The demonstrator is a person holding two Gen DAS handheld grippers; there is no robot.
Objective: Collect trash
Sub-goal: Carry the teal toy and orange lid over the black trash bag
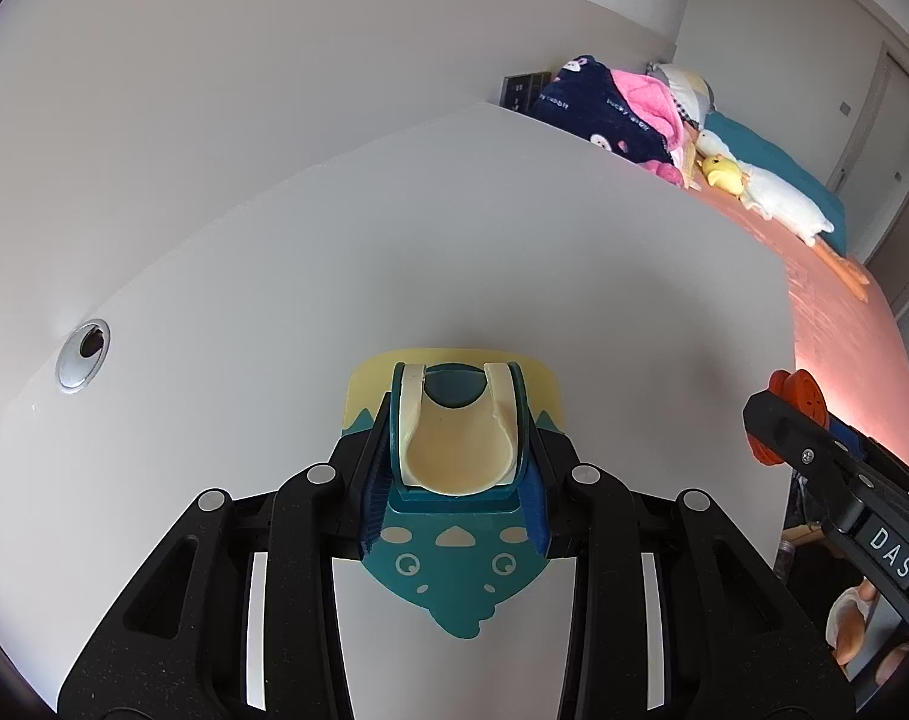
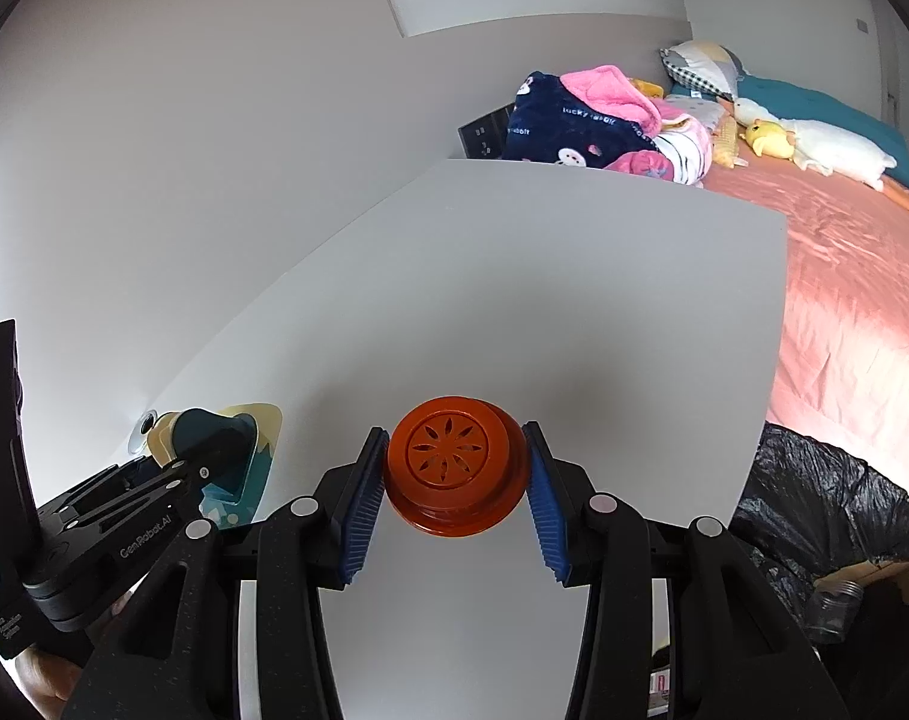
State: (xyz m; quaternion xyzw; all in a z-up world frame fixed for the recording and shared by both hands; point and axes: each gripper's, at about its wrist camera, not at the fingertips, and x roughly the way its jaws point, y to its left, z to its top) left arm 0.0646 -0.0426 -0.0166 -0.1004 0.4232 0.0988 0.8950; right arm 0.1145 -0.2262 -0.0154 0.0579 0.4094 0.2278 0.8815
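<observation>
Trash: an orange lid [image 2: 456,468] with a flower-shaped cutout sits between the blue pads of the right tool [image 2: 457,483], above the white bench [image 2: 514,300]; a teal and cream holder [image 1: 459,444] on a teal and yellow card [image 1: 454,570] sits in the left tool [image 1: 459,462].
Right tool: about half open, the left pad against the lid's rim, the right pad at the rim with contact hard to judge; a firm grip cannot be confirmed.
Left tool: narrowed onto the holder, both blue pads pressed to its sides.
Hand pose: both tools point forward and down over the bench, the left one at 9 o'clock of the right one in the right wrist view; skin of a hand [image 1: 850,630] shows at 4 o'clock in the left wrist view.
Edges: the bench's right edge runs at 3 o'clock, with a pink bed [image 2: 844,300] beyond it; a wall [image 2: 184,150] borders the bench from 9 to 12 o'clock.
Bin: a black bag [image 2: 814,510] lies open at 4 o'clock of the lid, below the bench edge.
Other: a metal cable grommet [image 1: 83,354] sits at 10 o'clock of the holder; blankets [image 2: 574,120] and plush toys [image 2: 814,147] lie on the bed at 1 o'clock.
</observation>
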